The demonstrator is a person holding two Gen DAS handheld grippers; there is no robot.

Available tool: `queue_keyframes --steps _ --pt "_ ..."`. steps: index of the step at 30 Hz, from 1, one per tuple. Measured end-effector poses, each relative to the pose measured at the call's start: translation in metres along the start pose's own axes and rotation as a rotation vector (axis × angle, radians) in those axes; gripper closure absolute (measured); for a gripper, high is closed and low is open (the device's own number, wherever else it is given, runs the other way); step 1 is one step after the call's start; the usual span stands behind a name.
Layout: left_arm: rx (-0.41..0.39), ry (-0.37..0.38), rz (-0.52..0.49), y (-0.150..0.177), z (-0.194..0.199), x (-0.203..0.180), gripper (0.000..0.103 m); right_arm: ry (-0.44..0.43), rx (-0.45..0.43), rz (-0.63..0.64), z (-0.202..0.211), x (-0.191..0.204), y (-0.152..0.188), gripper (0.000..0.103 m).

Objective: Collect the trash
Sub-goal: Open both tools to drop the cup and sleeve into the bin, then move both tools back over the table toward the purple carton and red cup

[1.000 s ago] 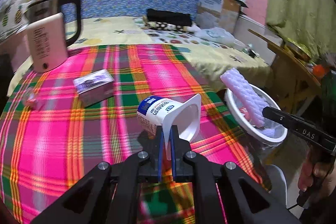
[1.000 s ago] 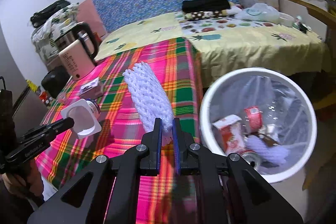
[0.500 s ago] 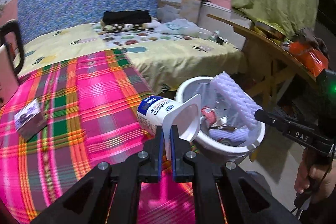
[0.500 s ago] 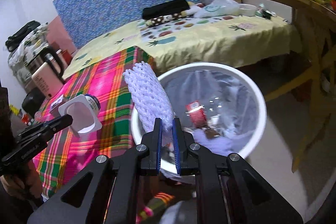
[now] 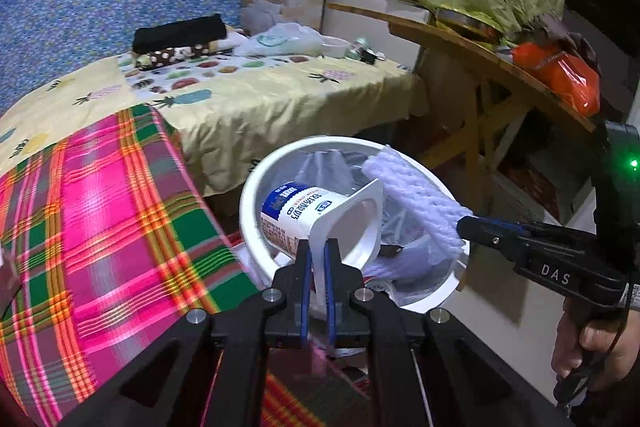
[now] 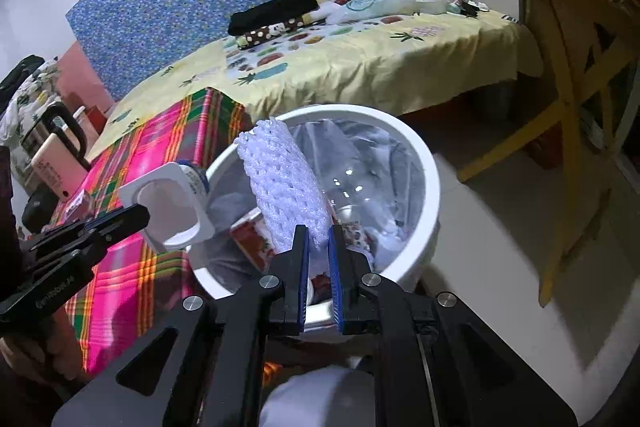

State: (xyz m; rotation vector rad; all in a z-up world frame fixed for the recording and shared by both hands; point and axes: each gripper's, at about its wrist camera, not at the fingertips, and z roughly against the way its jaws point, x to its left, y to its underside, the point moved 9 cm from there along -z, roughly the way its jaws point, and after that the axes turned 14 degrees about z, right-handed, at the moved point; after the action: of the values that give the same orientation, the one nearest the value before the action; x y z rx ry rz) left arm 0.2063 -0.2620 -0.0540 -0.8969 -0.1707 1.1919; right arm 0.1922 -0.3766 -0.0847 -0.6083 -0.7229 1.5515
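Both hands are at the drop-off step: each piece of trash is carried over the white bin (image 5: pixel 256 187), which stands on the floor just beside the plaid-covered counter (image 5: pixel 100 211). The left gripper (image 5: pixel 318 259) is pinching the flat rim of an empty yogurt cup (image 5: pixel 304 215), its jaws pressed together on that thin flange; the cup lies on its side with its mouth turned toward the camera, above the near-left part of the bin's opening. The right gripper (image 6: pixel 318 247) is pinching the lower end of a white foam net (image 6: pixel 280 179), which stands up and leans slightly left, over the middle of the bin. The lined bin already holds trash, among it a red-and-white carton (image 6: pixel 252 239). In the right view the cup sits close to the bin's left rim, so it looks only just inside the opening. The next move, as I judge it, calls for spreading both pairs of jaws so the pieces fall in; nudging the cup a little further toward the middle first would lower the chance of it striking the rim and tipping out onto the floor.
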Motion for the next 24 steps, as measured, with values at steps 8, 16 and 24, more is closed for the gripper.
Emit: queue_keyframes --steps 8,16,24 --pt "0.046 0.023 0.003 0.005 -0.023 -0.008 0.094 0.001 0.04 -0.002 -0.008 -0.007 0.005 0.092" --pt "0.015 0.049 0.044 0.001 -0.013 -0.004 0.05 -0.012 0.02 0.014 -0.007 -0.003 0.003 0.078" --pt "0.006 0.013 0.094 0.004 0.003 0.017 0.05 -0.018 -0.012 0.028 0.001 0.003 -0.003 0.05"
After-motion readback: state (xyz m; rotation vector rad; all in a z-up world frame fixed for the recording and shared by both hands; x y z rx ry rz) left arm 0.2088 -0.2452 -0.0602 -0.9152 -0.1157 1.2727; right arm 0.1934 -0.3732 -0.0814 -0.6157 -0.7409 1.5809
